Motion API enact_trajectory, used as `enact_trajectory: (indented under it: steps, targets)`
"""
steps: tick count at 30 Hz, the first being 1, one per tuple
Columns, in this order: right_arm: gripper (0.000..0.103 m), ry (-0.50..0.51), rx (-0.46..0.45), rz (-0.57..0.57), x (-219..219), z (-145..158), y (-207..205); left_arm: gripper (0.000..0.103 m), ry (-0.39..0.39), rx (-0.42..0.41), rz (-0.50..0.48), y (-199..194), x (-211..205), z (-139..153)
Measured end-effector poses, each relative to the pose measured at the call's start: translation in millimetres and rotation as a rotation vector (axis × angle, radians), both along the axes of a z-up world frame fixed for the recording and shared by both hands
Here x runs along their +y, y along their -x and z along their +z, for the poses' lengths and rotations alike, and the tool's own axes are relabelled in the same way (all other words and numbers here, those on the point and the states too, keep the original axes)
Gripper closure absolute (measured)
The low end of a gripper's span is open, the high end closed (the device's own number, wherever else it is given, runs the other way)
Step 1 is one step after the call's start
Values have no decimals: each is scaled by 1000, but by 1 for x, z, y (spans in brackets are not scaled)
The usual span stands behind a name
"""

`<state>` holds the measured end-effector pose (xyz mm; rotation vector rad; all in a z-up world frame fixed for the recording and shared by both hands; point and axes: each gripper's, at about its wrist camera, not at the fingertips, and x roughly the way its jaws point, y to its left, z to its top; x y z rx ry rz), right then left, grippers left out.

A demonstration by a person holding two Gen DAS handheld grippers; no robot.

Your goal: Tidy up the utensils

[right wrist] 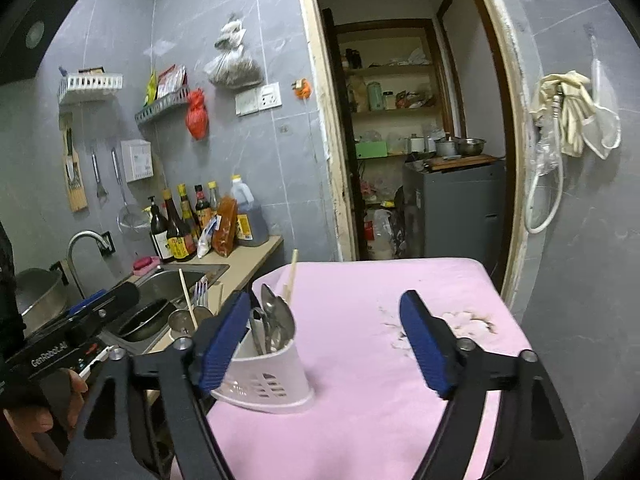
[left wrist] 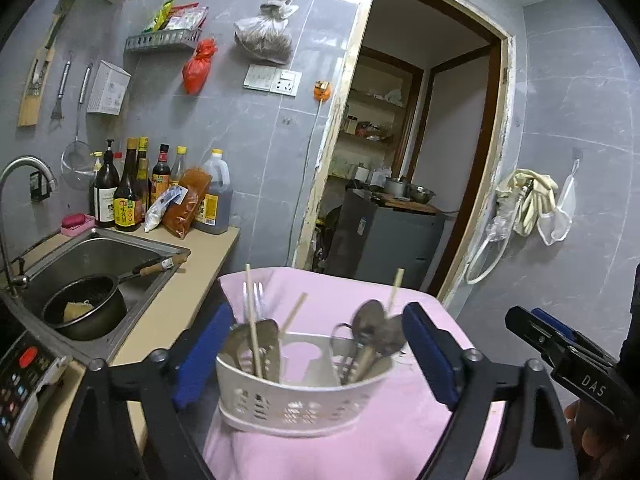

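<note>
With both grippers' fingers spread and empty, utensils stand sorted in the white caddy; withdrawing straight avoids tipping it.

"DAS" shows on the right gripper; the left gripper seems to read "GenRobot.AI".

Black left gripper, blue pads, silver screws, white lettering

Utensil caddy stands on the cloth-covered table, sink to its left.
</note>
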<state>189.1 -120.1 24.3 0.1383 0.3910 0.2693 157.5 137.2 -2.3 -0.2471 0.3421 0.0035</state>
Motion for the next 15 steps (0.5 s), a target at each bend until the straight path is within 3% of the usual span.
enact_trajectory:
  steps: [4,15]
  targets:
    - [14,-17,5,-8,-28,3,25,2,-2,-7,16,28,-14,7]
    - [3,-44,38,-33,-86,-9,100,1,-31,17,31,107,-58,4]
